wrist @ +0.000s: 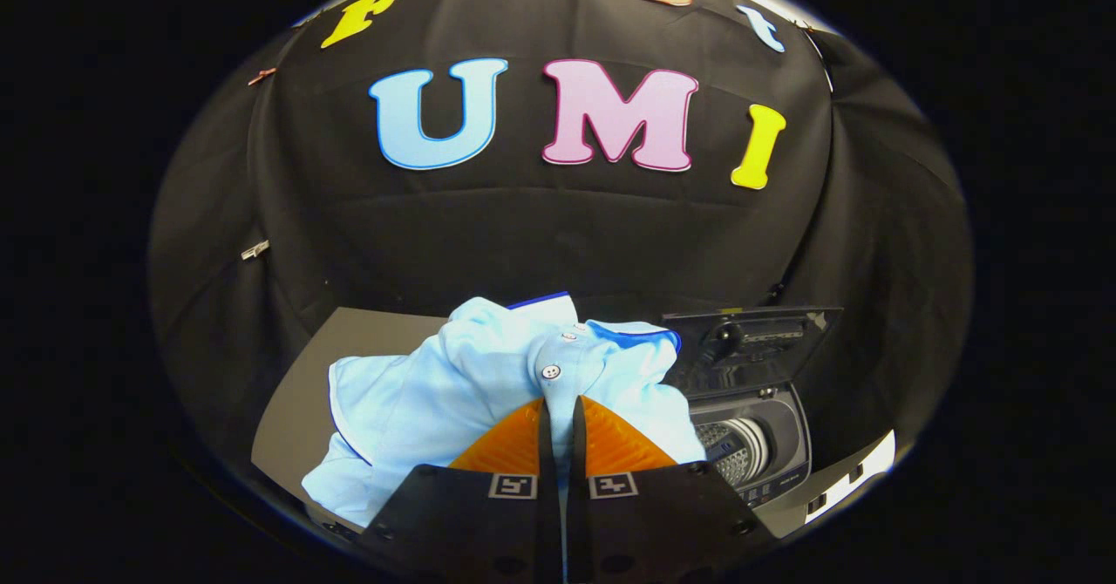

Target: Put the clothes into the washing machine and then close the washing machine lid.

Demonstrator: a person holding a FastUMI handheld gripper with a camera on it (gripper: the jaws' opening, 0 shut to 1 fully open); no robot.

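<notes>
A light blue shirt [453, 383] with a dark blue collar edge and white buttons hangs bunched right in front of me. My gripper [558, 403] is shut on the shirt, pinching the cloth near its button placket between both fingers. To the right, just past the shirt, stands a small grey toy washing machine [767, 453]. Its lid [750, 344] is raised upright at the back and its perforated drum [737, 449] is open to view. The shirt covers the machine's left edge.
A grey table top [296, 410] lies under and left of the shirt. Black cloth walls close in behind and on both sides. A white strip [859, 475] runs along the table's right front edge.
</notes>
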